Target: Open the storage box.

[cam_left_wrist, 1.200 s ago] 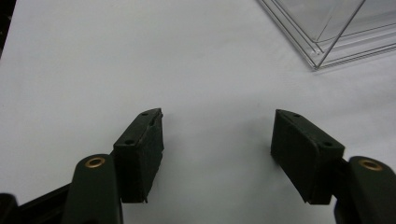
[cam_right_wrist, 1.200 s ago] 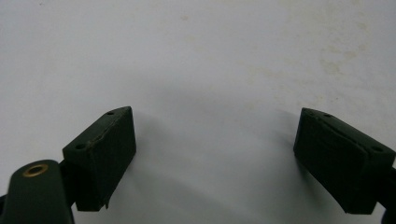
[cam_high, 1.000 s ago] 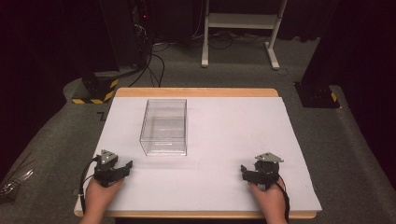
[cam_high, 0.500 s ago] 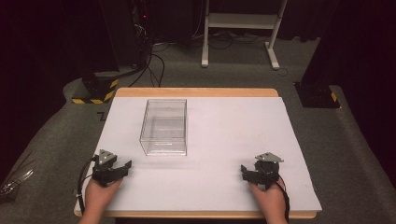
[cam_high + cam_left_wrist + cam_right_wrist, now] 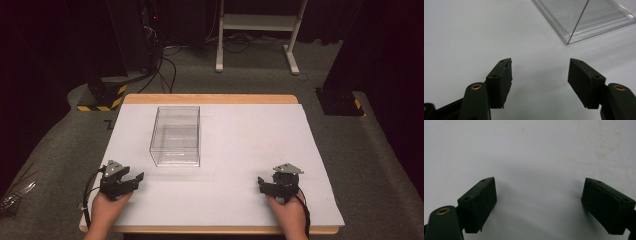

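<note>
Dark room with grey carpet floor (image 5: 60, 145), black stands and a white frame (image 5: 260, 30) at the back. Wooden desk (image 5: 210, 99) covered by a white sheet (image 5: 240, 150), faintly stained in the right gripper view. Clear plastic box (image 5: 176, 136) upright on the sheet, left of centre, nearest the left gripper (image 5: 131, 180) yet apart from it. Right gripper (image 5: 264, 185) well apart, near the front edge. Both sets of fingers spread wide, released, grasping nothing, low over bare sheet.
</note>
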A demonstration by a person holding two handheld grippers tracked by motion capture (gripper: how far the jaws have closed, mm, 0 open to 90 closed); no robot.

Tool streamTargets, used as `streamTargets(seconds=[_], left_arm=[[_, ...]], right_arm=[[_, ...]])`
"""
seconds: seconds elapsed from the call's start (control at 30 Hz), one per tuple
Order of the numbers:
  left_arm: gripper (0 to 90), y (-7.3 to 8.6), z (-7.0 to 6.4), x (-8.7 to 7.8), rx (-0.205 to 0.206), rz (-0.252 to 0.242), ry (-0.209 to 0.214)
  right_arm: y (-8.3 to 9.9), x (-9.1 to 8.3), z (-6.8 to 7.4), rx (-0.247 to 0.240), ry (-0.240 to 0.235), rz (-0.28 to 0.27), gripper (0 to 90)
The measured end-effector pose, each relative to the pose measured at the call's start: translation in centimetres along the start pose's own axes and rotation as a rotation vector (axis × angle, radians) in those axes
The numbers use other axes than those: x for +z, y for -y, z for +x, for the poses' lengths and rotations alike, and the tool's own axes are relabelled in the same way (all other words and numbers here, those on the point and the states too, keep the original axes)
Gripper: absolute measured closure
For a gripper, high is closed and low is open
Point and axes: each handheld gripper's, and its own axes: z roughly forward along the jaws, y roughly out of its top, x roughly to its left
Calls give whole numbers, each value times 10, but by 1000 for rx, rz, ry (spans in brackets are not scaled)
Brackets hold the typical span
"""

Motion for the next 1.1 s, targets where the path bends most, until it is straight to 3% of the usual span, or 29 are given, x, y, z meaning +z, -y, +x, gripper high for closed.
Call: streamTargets(seconds=[0.4,1.1], left_arm=[[398,-8,-13,-10,11,-58,47],[393,-18,-32,-14,42,-104,132]], right_arm=[[0,0,0,0,0,0,128],[0,0,0,-1,1,2,128]])
